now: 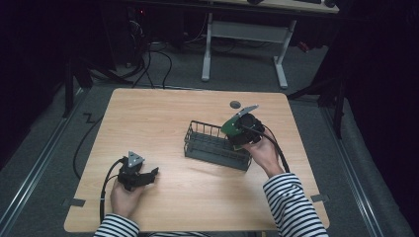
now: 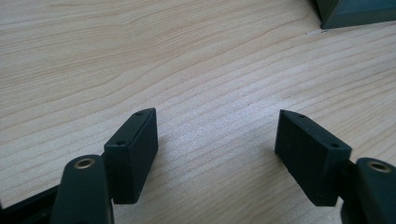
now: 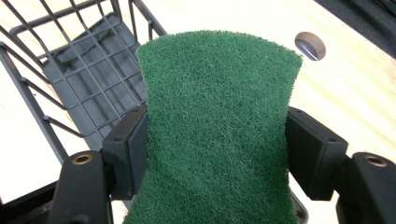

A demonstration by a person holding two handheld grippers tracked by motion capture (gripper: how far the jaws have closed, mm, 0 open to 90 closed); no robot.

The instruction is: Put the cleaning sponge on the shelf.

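The right gripper (image 3: 215,140) clamps a green scouring pad (image 3: 217,121) over the right end of the wire basket (image 1: 217,146), mid-table (image 1: 163,113). The left gripper (image 2: 217,154) rests wide apart near the front left corner.

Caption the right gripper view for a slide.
Right gripper pinches a green scouring pad above the wire basket.

Light wooden table (image 1: 163,111) with dark wire basket (image 1: 213,146)
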